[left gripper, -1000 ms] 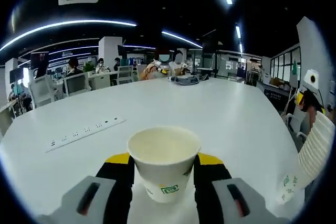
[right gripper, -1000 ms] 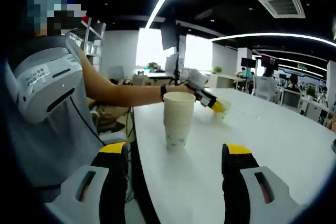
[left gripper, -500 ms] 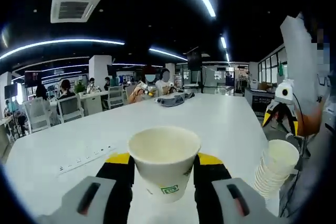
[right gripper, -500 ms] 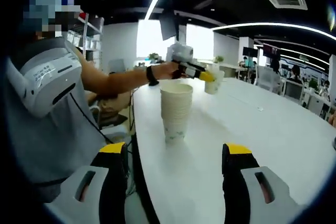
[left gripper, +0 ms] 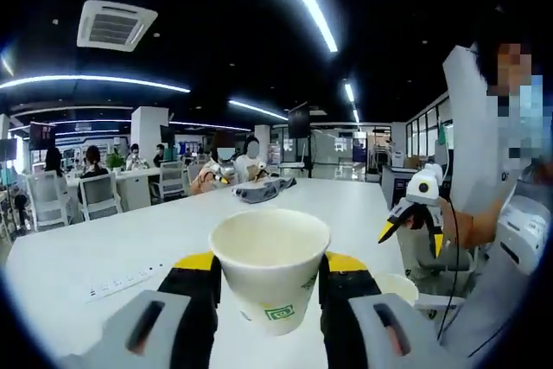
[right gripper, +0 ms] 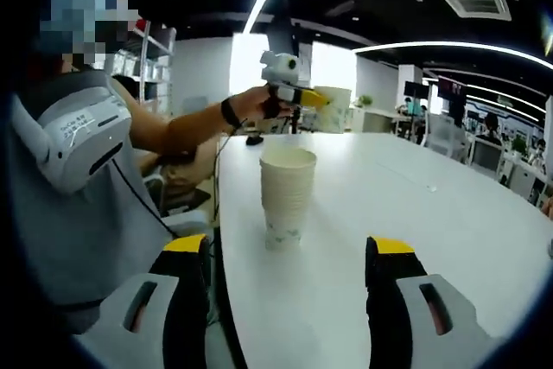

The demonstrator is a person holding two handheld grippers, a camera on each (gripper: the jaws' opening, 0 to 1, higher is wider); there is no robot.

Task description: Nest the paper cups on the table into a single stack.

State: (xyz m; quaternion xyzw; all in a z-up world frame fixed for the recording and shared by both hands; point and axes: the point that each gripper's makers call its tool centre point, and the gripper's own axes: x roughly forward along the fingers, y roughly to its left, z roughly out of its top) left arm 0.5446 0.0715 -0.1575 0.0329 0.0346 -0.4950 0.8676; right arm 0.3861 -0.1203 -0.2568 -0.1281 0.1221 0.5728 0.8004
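A white paper cup with a green logo sits upright between my left gripper's yellow-tipped jaws, which are shut on it. In the right gripper view the same left gripper holds that cup in the air, above and beyond the stack of nested paper cups standing near the table's edge. The stack's top rim shows low at the right of the left gripper view. My right gripper is open with nothing between its jaws, short of the stack. A hand holds the right gripper.
The big white table runs away to the right. A white power strip lies on it at the left, a dark bundle farther off. The person's body stands at the table's near edge. Seated people and chairs are beyond.
The left gripper has lifted its cup off the table and carried it up and toward the stack. The right gripper has stayed open and nearly still.
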